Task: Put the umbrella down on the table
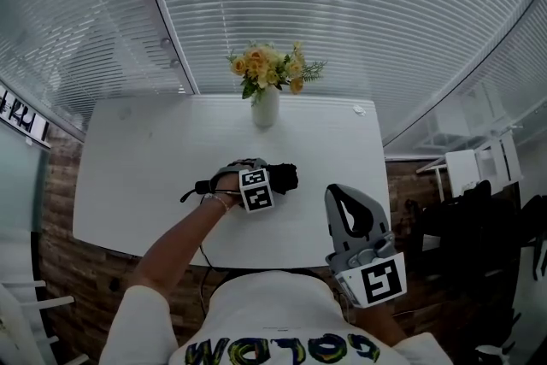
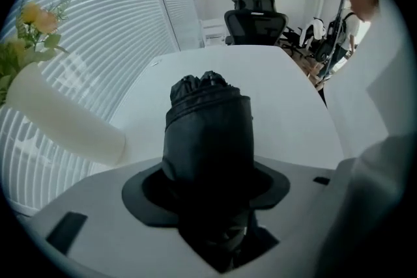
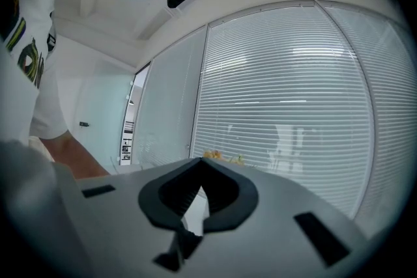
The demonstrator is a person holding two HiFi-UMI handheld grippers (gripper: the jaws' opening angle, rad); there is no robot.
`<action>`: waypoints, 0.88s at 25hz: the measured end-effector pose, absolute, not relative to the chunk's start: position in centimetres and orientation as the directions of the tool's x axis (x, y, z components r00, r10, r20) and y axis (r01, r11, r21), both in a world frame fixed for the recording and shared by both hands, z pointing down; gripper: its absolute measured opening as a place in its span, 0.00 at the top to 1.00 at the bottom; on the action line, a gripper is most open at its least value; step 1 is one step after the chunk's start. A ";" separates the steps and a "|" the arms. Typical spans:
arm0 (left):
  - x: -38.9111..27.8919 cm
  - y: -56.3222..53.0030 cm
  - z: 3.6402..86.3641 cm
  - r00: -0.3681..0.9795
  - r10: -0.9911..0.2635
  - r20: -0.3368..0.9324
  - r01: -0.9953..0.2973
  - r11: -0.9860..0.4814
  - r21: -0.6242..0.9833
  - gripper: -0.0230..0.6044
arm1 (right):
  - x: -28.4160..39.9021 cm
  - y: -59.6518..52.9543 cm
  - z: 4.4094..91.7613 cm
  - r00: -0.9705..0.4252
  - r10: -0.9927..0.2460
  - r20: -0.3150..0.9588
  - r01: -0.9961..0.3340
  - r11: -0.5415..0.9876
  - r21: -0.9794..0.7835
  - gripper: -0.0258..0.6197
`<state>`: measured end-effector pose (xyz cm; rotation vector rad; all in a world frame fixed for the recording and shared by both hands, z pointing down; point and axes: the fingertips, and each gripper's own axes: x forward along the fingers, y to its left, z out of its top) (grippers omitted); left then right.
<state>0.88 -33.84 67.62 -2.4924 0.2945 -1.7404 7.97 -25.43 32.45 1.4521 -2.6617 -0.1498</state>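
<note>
table (image 1: 128, 175): white, vase (image 1: 265, 107) at far edge | umbrella (image 2: 208, 133): black, folded, over table's middle | left gripper (image 2: 210, 221): own view shows jaws wide, clamping umbrella | right gripper (image 1: 346, 203): head view, beyond near edge; own view, jaws together, empty

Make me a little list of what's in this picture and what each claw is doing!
Table: white table
Flowers: yellow flowers in a white vase, at the table's far edge
Left claw: shut on the black folded umbrella, over the table
Right claw: tips together, nothing in it, near the person's body
</note>
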 end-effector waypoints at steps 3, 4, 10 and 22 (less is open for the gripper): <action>0.8 -33.8 68.6 0.316 -0.190 0.930 -0.112 -0.980 -0.162 0.53 | 8.0 -25.6 32.2 -0.536 -0.844 0.035 -0.832 0.535 0.146 0.95; 0.8 -33.8 68.9 0.311 -0.184 0.932 -0.114 -0.981 -0.155 0.53 | 8.0 -25.6 32.2 -0.536 -0.844 0.033 -0.832 0.534 0.148 0.95; 0.7 -33.4 70.5 0.280 -0.161 0.946 -0.088 -0.986 -0.141 0.53 | 8.0 -25.8 32.0 -0.534 -0.845 0.033 -0.834 0.532 0.146 0.95; 0.8 -33.3 70.9 0.280 -0.158 0.947 -0.109 -0.985 -0.132 0.46 | 7.8 -25.6 32.6 -0.538 -0.842 0.051 -0.829 0.539 0.148 0.95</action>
